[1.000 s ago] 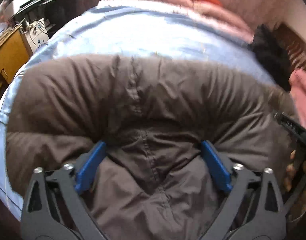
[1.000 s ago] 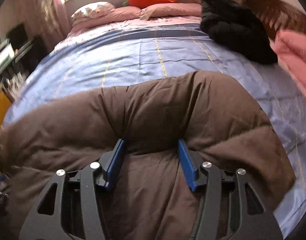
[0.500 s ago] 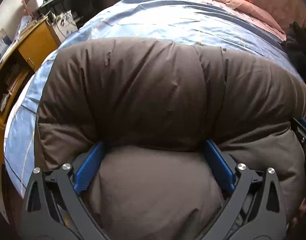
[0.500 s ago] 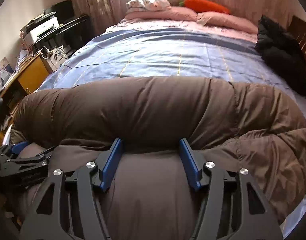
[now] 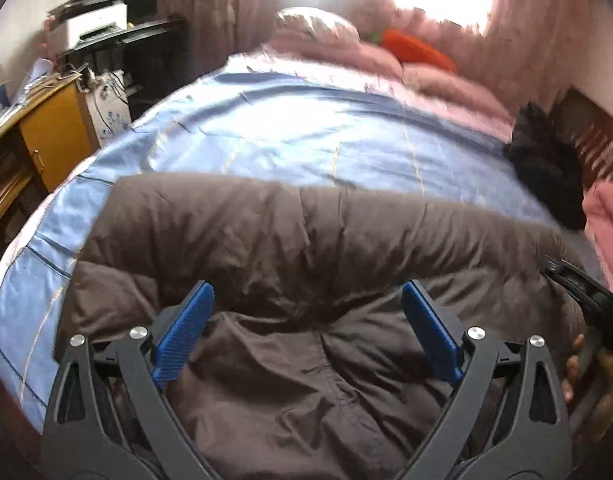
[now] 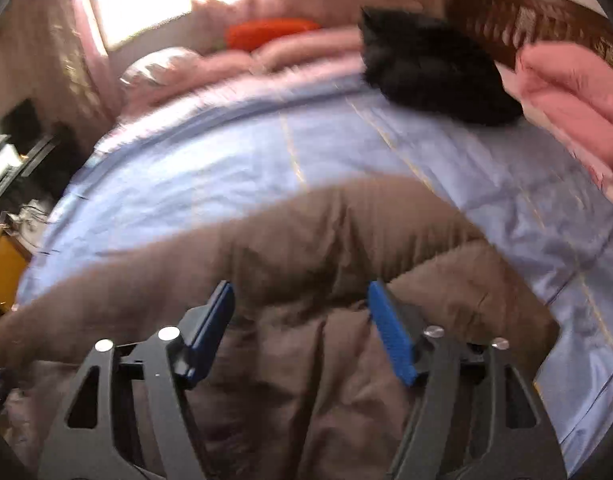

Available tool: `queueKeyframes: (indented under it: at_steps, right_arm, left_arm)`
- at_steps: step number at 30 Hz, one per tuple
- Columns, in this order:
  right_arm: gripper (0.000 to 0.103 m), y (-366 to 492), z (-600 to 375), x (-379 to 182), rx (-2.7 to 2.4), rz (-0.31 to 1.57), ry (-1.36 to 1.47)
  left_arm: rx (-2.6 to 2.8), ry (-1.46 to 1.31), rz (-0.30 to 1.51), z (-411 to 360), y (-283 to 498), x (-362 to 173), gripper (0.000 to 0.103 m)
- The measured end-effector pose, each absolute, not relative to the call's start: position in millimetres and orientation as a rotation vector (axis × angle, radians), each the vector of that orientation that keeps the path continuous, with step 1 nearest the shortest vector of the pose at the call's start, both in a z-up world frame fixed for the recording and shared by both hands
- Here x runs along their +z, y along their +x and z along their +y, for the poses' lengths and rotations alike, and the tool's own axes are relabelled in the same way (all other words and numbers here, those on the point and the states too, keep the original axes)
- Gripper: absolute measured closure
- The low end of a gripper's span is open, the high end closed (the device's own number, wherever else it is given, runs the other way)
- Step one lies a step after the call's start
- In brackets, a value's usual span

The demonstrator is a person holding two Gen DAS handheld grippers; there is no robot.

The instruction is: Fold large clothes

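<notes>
Broadly, a blue bedspread [image 5: 290, 140] covers the bed, and the brown padded coat [image 5: 306, 248] lies across its near edge, doubled into a thick roll. Farther off, a black garment [image 6: 430, 68] sits by pink bedding [image 6: 574, 100], with an orange cushion [image 5: 418, 48] near the window. Left gripper [image 5: 306, 320] hovers over the coat, 2 blue pads spread wide, nothing clamped. Right gripper [image 6: 302, 316] is opening, coat fabric beneath its parted pads, unpinched.
</notes>
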State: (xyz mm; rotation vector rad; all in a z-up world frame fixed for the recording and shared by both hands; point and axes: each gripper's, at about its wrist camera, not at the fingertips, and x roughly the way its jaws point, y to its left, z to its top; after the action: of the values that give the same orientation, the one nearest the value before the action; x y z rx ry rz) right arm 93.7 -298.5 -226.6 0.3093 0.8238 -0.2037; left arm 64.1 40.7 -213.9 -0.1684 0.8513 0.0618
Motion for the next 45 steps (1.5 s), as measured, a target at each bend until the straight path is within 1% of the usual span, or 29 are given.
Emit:
queueKeyframes:
  at_steps: [1, 3, 5, 8, 11, 13, 14, 16, 17, 18, 21, 24, 30, 36, 45]
  right_arm:
    - [0.023, 96, -299, -235, -0.204, 0.833, 0.31]
    - [0.021, 101, -285, -243, -0.232, 0.828, 0.221]
    - [0.02, 103, -280, -245, -0.252, 0.835, 0.186]
    - [0.02, 101, -286, -243, -0.238, 0.854, 0.212]
    - [0.02, 97, -288, -220, -0.211, 0.859, 0.265]
    - [0.02, 86, -279, -192, -0.152, 0.821, 0.295]
    - [0.017, 80, -271, -170, -0.127, 0.814, 0.274]
    - [0.008, 62, -251, -125, -0.053, 0.813, 0.218]
    - [0.003, 53, -244, -110, -0.031, 0.804, 0.195]
    - [0.001, 41, -234, -92, -0.022, 0.797, 0.157]
    - [0.001, -3, -208, -47, -0.041, 0.719, 0.013]
    - [0.001, -33, -198, -23, -0.089, 0.668, -0.069]
    - [0.001, -59, -213, -4, -0.066, 0.74, 0.028]
    - [0.001, -87, -203, 18, -0.043, 0.698, 0.018]
    - [0.001, -97, -188, 24, -0.006, 0.688, -0.008]
  left_arm:
    - [0.05, -0.163, 0.906, 41, 72, -225, 0.004]
    - [0.029, -0.175, 0.953, 39, 80, -244, 0.002]
    - [0.027, -0.149, 0.952, 37, 85, -246, 0.002]
    - [0.029, -0.161, 0.941, 38, 82, -240, 0.002]
    - [0.035, -0.107, 0.875, 32, 71, -208, 0.002]
    - [0.028, -0.101, 0.82, 26, 54, -169, 0.002]
    - [0.024, -0.112, 0.808, 24, 48, -150, 0.002]
    - [0.022, -0.175, 0.785, 22, 27, -108, 0.002]
    - [0.022, -0.196, 0.776, 21, 19, -96, 0.002]
    - [0.018, -0.218, 0.765, 18, 6, -79, 0.002]
    - [0.011, -0.165, 0.742, 5, -19, -44, 0.002]
    - [0.064, -0.07, 0.701, -7, -40, -20, 0.002]
    - [0.051, -0.062, 0.647, -13, -76, 13, 0.002]
    - [0.032, -0.072, 0.622, -15, -92, 26, 0.002]
    - [0.014, -0.07, 0.607, -14, -103, 32, 0.002]
